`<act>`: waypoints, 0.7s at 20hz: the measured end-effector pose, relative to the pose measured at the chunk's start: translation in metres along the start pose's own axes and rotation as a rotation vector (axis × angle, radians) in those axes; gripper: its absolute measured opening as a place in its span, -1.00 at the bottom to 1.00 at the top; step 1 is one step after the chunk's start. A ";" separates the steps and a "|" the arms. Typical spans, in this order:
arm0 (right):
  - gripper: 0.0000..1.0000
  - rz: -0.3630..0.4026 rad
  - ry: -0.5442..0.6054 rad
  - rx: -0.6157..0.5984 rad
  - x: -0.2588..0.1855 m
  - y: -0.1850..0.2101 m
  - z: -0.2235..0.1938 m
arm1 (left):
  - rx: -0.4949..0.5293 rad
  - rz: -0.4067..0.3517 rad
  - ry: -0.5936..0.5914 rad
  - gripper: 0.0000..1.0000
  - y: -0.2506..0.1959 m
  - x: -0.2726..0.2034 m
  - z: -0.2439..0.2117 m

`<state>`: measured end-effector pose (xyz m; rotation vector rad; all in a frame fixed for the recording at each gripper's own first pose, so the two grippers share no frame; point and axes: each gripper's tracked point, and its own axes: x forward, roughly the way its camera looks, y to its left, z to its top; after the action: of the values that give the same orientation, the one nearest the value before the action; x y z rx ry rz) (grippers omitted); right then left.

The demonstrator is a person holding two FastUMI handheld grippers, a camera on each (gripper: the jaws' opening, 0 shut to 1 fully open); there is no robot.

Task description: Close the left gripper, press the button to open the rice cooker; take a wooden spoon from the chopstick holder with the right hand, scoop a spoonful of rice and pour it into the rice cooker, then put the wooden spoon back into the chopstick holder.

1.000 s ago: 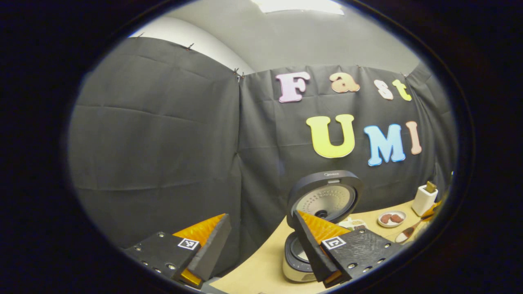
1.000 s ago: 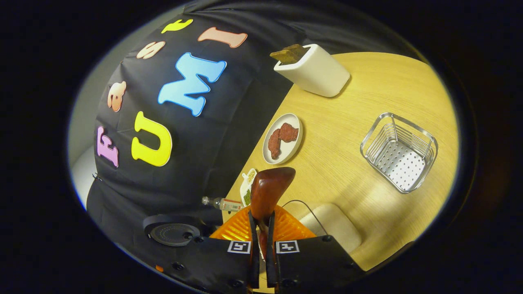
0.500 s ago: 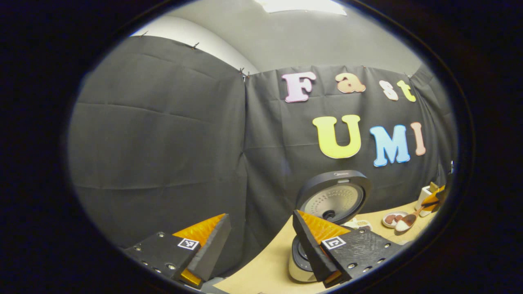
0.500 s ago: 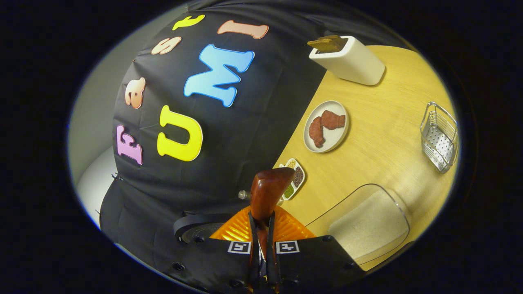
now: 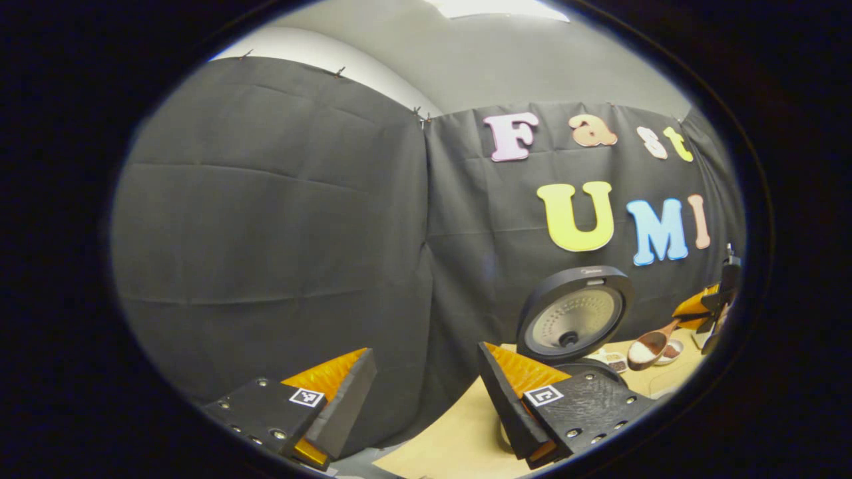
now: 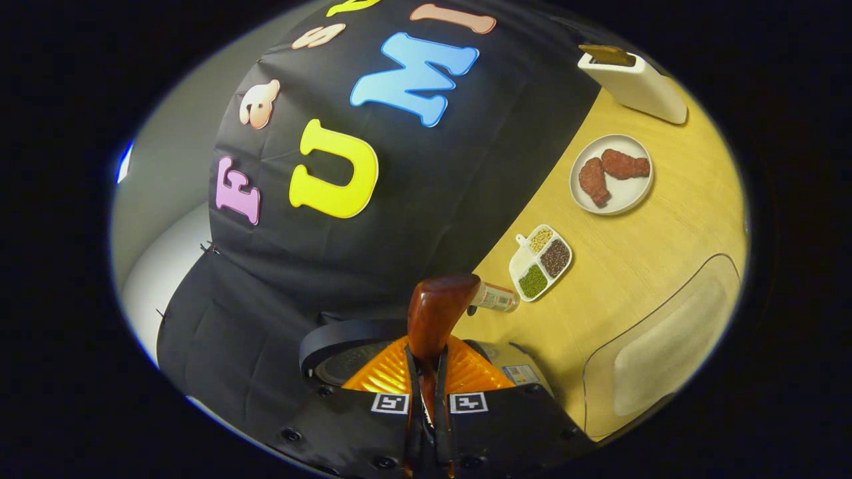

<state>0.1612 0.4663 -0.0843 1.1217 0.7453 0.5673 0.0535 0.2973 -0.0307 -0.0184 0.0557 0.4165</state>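
Wooden, the spoon (image 6: pixel 436 313) sat clamped between the right gripper (image 6: pixel 426 392)'s jaws, bowl toward twelve o'clock. In the left gripper view the spoon (image 5: pixel 649 344) carried white rice, hanging at three o'clock of the cooker (image 5: pixel 574 319), whose lid stood open. The left gripper (image 5: pixel 426 389) hung with jaws apart, empty. On the table (image 6: pixel 639 266), a spice tray (image 6: pixel 540 261) lay at two o'clock of the spoon, a plate (image 6: pixel 612 174) farther along, the holder (image 6: pixel 636 83) beyond.
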 end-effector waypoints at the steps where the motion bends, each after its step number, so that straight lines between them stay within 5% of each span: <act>1: -0.84 0.002 0.013 -0.007 0.005 0.003 -0.009 | 0.001 0.013 0.002 0.83 0.006 -0.001 -0.001; 14: -0.84 -0.028 0.113 -0.220 0.071 0.005 -0.102 | 0.007 0.116 0.049 0.83 0.052 -0.007 -0.018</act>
<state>0.1275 0.5803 -0.1212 0.8806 0.7747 0.6765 0.0254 0.3417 -0.0488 -0.0184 0.1068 0.5315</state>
